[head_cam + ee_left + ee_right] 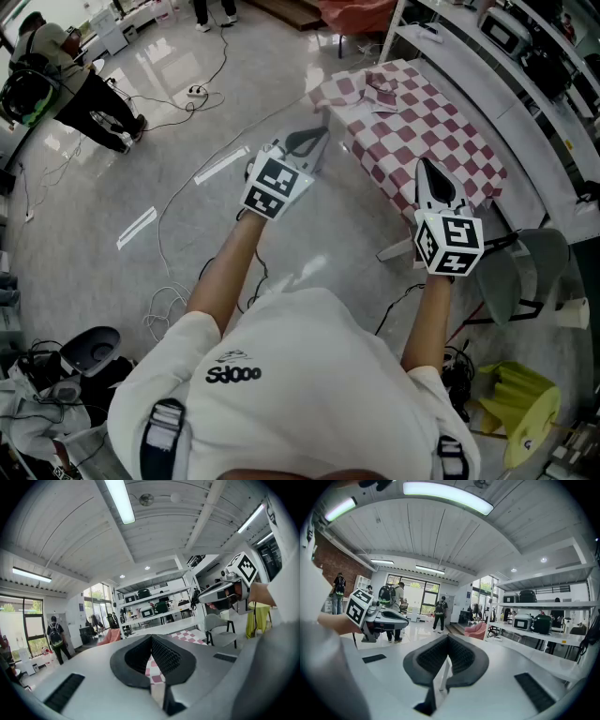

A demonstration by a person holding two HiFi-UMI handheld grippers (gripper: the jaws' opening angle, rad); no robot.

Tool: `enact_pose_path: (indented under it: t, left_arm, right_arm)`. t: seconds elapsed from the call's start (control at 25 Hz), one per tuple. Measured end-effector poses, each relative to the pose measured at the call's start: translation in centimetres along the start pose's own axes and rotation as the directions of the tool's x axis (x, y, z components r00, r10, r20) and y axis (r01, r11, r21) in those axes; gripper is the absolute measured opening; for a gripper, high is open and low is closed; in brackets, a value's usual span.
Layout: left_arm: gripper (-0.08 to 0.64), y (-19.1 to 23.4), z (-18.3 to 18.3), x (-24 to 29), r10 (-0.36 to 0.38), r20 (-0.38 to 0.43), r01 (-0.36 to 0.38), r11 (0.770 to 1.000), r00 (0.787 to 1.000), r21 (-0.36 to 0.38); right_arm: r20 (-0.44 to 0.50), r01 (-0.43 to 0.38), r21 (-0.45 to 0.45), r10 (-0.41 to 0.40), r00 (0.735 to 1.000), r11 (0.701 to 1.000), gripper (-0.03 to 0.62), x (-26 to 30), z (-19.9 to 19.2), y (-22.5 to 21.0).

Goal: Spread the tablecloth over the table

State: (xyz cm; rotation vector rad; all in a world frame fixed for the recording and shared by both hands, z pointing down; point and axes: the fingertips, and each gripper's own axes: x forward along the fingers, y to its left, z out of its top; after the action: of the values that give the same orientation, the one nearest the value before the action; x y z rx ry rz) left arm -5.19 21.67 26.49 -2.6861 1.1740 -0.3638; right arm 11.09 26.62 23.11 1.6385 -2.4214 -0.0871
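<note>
Your left hand-held gripper (317, 139) and right hand-held gripper (424, 167) are both pinched closed and empty, their ribbed black pads meeting. The red-and-white checked tablecloth (422, 141) lies just ahead, already draped over the worktop and hiding it, with soft edges hanging. A rumpled fold (380, 89) at the far end is probably what's left for you to smooth.

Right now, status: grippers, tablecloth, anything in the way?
Left gripper shut, empty; right gripper shut, empty. Checkered tablecloth lies draped ahead, folded patch at far end. Grey chair by its near right corner.
</note>
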Motion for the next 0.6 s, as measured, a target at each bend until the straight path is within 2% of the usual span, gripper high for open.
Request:
enact_pose_path:
  t: [0.32,0.6]
  left_arm:
    - [0.028,-0.8,0.1,1.5,-0.006,-0.003,0.006,1.0,1.0,-0.001]
    - [0.028,-2.0,0.1,2.7,0.018,-0.015,-0.018,1.0,1.0,-0.008]
  right_arm:
    - [0.02,0.001,0.016,-0.001,1.0,1.0,0.021,0.2,-0.2,-1.3]
    - [0.03,-0.007,0.036,0.006,1.0,0.999,0.021,-0.1,-1.0,-3.5]
